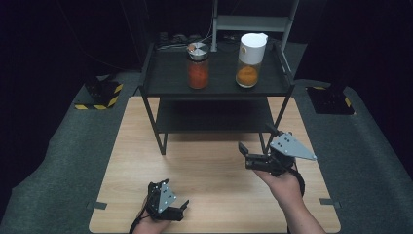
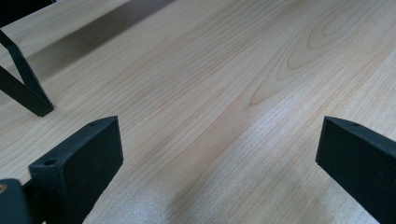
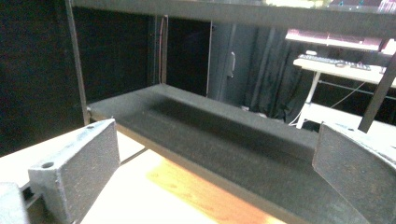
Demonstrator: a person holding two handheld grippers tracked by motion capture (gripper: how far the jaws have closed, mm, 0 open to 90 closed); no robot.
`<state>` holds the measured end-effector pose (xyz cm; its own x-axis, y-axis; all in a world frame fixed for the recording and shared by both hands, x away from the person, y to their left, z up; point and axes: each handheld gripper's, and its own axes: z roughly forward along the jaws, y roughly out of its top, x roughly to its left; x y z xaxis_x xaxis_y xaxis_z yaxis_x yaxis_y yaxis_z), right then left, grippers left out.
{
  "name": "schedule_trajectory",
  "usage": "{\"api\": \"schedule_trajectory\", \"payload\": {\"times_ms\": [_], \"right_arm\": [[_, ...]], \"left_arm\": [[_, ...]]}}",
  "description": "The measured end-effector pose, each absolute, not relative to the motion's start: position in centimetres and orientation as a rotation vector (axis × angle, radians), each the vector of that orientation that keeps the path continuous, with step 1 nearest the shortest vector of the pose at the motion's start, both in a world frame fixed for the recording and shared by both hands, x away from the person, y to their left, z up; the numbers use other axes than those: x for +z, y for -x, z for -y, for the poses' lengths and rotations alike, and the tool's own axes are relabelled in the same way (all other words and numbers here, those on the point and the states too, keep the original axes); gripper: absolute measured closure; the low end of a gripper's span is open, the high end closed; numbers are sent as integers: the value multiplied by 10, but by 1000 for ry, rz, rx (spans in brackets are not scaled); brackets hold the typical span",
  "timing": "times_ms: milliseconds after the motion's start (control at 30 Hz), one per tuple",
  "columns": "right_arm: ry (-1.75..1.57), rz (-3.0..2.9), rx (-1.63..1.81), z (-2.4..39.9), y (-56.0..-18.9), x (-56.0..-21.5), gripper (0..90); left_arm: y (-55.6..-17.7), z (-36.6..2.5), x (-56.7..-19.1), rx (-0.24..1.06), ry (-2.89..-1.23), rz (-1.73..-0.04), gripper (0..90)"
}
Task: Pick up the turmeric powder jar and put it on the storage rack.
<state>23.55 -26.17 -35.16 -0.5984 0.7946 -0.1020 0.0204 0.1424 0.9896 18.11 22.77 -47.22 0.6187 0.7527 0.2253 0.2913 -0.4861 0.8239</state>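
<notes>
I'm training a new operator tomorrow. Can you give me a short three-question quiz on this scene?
1. True or false: the right tool holds a jar.
2. How many jars stand on the top shelf of the rack?
3. Which jar has the white lid: A) the left jar, B) the right jar?

Key:
1. False. Its jaws are apart with nothing between them. The left tool is open too, low over the table.
2. Two, both with orange contents.
3. B. The left jar has a metal lid.
</notes>
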Motion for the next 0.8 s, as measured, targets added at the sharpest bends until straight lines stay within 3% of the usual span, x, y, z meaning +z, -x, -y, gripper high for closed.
{"api": "schedule_trajectory", "payload": {"times_ms": [800], "right_arm": [[-852, -1853, 1435, 273, -231, -404, 0]], "left_arm": [[-181, -227, -472, 753, -2059, -817, 9]]}}
